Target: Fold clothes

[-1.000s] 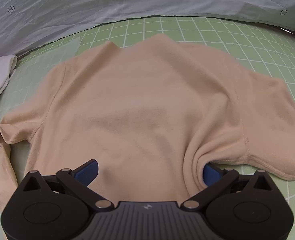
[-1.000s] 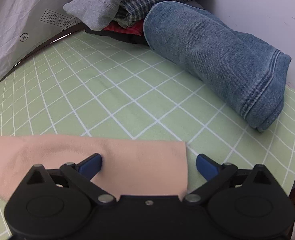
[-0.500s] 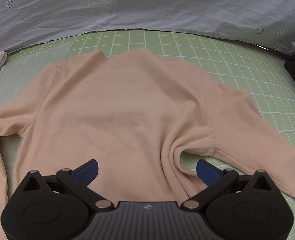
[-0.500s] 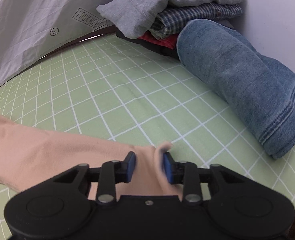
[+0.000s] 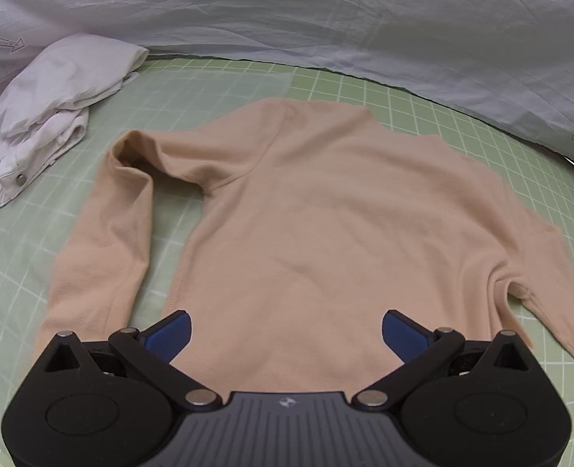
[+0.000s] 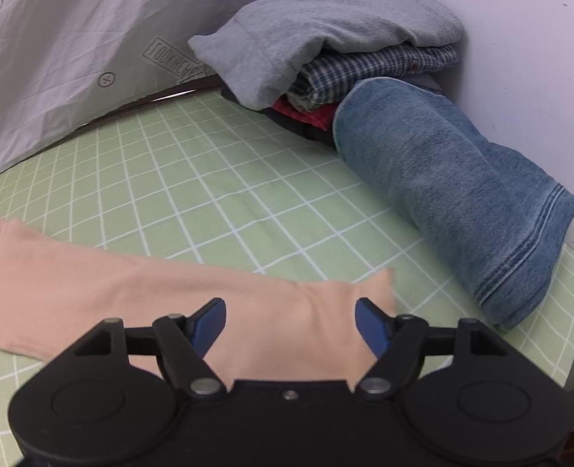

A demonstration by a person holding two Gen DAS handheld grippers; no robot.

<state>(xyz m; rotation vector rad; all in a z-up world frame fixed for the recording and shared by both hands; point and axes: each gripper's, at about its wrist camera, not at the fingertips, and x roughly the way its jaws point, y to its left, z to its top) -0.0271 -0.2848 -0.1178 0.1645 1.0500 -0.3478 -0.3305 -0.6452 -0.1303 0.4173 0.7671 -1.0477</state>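
A peach long-sleeved top lies spread flat on the green grid mat, collar toward the far side. Its left sleeve is bent down along the body. My left gripper is open over the lower hem, blue pads on either side of the cloth. In the right wrist view the top's other sleeve stretches across the mat, its cuff lying between the spread fingers of my right gripper, which is open.
A crumpled white garment lies at the mat's far left. A pale printed sheet covers the back. At the right, a rolled pair of jeans and a stack of folded clothes sit against a white wall.
The right gripper, shut on the sleeve cuff half a second ago, has opened and the cuff lies flat. The left gripper has swung leftward, bringing the bent left sleeve and white garment into view.
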